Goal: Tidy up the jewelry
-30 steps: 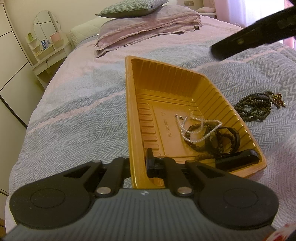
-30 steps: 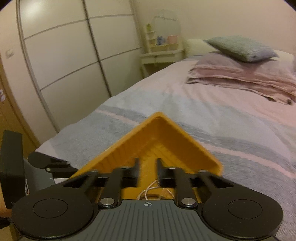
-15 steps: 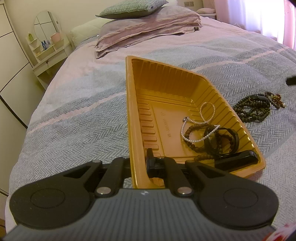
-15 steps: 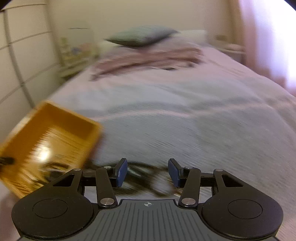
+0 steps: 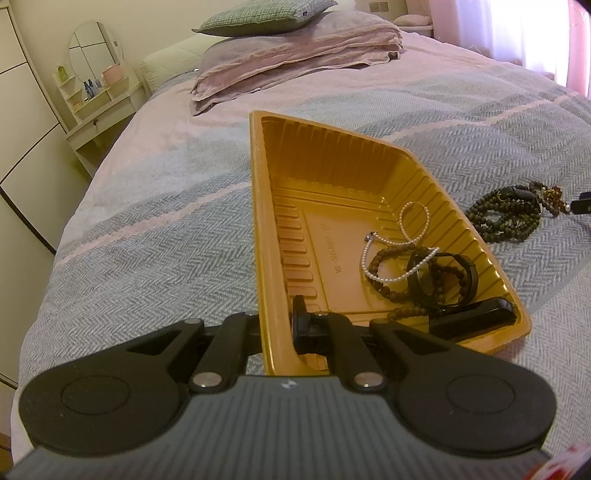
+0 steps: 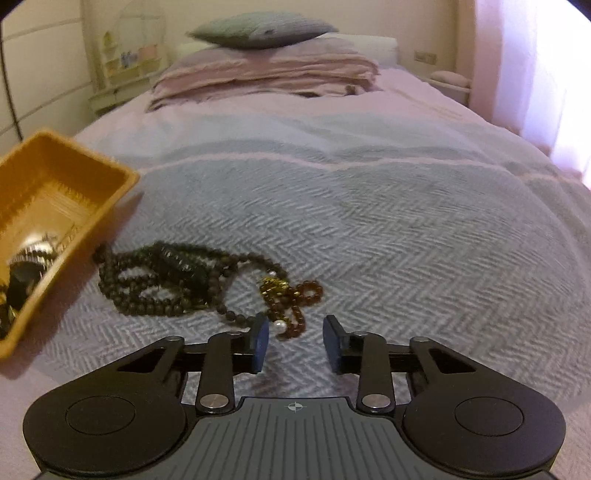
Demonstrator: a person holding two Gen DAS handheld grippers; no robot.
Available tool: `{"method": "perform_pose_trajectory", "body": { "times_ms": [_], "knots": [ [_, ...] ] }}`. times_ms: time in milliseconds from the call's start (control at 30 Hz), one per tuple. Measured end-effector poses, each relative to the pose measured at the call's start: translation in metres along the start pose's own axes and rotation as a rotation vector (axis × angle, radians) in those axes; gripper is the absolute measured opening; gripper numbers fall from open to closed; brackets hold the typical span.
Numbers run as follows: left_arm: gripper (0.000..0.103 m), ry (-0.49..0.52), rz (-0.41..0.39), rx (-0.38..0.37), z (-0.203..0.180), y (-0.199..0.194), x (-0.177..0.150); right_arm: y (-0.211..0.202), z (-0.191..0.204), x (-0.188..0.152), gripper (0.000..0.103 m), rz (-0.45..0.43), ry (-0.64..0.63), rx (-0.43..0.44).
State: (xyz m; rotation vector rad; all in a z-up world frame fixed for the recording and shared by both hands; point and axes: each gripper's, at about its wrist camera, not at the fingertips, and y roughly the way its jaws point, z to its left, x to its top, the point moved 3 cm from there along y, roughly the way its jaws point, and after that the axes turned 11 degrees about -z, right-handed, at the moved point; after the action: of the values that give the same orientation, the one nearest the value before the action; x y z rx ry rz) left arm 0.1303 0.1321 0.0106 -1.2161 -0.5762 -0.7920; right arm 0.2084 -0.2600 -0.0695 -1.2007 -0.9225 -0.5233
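Note:
My left gripper is shut on the near left wall of the orange tray, which rests on the bed. Inside the tray lie a pearl strand, dark bead bracelets and a black bar-shaped piece. To the right of the tray, a pile of dark bead necklaces lies on the bedspread, with a red-brown bead bracelet at its end. My right gripper hovers low over that end. Its jaws are closing, the bracelet's tip lies between them, and the pads are not touching it.
The grey herringbone bedspread stretches away to the right of the beads. Folded blankets and a pillow lie at the head of the bed. A small white vanity with a mirror and wardrobe doors stand to the left.
My right gripper has swung right and down from above the tray to the beads on the bedspread. The pearl strand has settled in the tray. The left gripper and the tray have stayed still.

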Motion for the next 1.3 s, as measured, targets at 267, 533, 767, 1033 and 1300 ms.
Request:
{"method": "perform_pose_trajectory", "body": {
  "times_ms": [267,533,767,1033,1300],
  "knots": [
    [0.005,-0.002,0.002,-0.001,0.001,0.000,0.000,0.022,0.007,-0.005,0.008,0.022,-0.063,-0.011],
    [0.005,-0.002,0.000,-0.002,0.000,0.000,-0.001,-0.008,0.008,0.009,0.008,-0.044,-0.097,-0.027],
    [0.005,-0.004,-0.002,-0.003,0.000,0.000,0.000,-0.037,0.029,0.039,0.008,-0.114,-0.131,0.039],
    [0.005,-0.001,0.000,-0.004,0.000,0.000,0.000,-0.038,0.113,0.066,0.008,-0.129,-0.159,0.294],
    [0.005,0.000,-0.001,-0.005,-0.001,0.000,0.000,-0.017,0.200,0.062,0.008,-0.077,-0.249,0.507]
  ]
}}
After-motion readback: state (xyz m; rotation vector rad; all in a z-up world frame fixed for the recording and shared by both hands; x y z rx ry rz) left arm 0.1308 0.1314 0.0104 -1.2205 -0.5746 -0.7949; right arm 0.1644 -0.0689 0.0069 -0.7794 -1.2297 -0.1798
